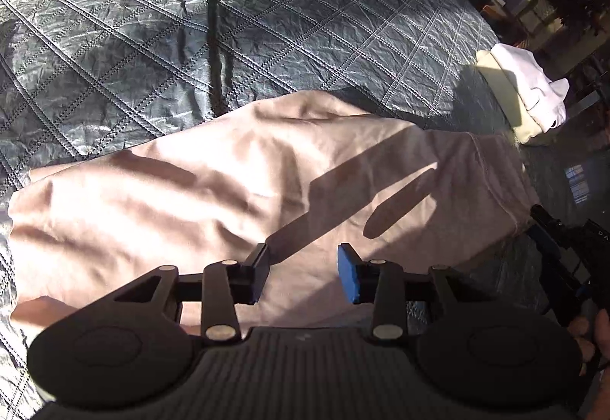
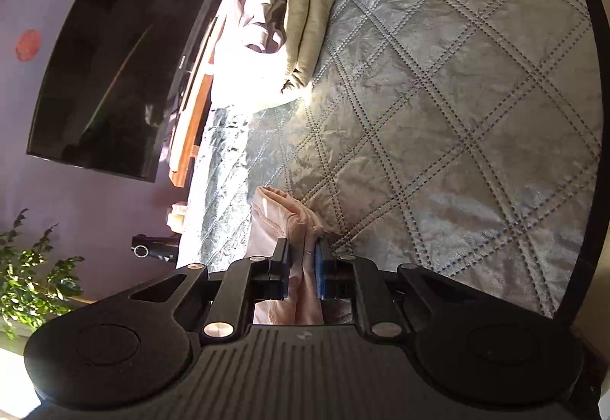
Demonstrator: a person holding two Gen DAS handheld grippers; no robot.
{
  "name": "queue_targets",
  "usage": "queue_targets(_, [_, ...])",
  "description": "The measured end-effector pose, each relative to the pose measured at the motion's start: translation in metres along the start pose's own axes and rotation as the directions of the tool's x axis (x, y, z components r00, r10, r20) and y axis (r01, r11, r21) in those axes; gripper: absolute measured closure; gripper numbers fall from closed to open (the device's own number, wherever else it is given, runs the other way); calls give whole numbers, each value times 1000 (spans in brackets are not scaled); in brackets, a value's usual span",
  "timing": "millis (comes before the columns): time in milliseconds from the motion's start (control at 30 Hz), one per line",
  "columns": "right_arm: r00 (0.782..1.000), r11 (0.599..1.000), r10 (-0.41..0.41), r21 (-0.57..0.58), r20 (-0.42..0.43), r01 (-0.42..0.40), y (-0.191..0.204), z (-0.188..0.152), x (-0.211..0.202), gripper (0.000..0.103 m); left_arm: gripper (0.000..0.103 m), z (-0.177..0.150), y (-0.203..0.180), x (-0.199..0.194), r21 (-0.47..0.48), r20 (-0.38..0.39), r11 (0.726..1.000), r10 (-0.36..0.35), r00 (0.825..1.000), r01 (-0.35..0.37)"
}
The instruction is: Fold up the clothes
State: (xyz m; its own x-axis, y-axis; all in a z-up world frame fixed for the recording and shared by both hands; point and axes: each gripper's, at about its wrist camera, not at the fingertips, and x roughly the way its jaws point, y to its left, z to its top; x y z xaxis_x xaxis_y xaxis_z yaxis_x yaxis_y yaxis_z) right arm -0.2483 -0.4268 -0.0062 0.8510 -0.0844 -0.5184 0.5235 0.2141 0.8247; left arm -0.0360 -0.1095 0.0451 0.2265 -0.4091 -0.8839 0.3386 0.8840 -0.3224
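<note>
A pale pink garment lies spread and wrinkled across the grey quilted bedspread. My left gripper hovers over its near part, pointing steeply down. It is open, with only the flat cloth showing in the gap and neither pad pressing on it. In the right wrist view, my right gripper is shut on a bunched hem of the pink garment at the bed's edge. The stitched seam of the cloth rises out between the pads.
A stack of folded clothes, white on beige, sits at the bed's corner; in the right wrist view the beige piece lies by lilac cloth. A dark television and a wooden bed frame stand beyond. A green plant is at lower left.
</note>
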Motion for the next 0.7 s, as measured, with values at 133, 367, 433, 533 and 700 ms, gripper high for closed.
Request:
queue_targets(133, [999, 988, 36, -150, 3, -36, 23, 3, -3, 87, 62, -3, -7, 3, 30, -31, 999, -28, 999, 29])
queue_targets(367, [990, 894, 122, -425, -68, -139, 72, -8, -11, 87, 57, -14, -20, 11, 102, -51, 995, 5, 999, 0])
queue_targets(433, [984, 834, 138, -522, -111, -176, 88, -16, -15, 87, 58, -12, -13, 10, 47, -54, 999, -19, 998, 21])
queue_targets(533, [966, 727, 159, -639, -203, -254, 109, -30, -21, 87, 60, -5, 8, 8, -98, -58, 992, -91, 994, 85])
queue_targets(700, [940, 559, 148, -758, -306, -335, 135, -55, -35, 87, 60, 0, 25, 8, -197, -53, 973, -129, 990, 117])
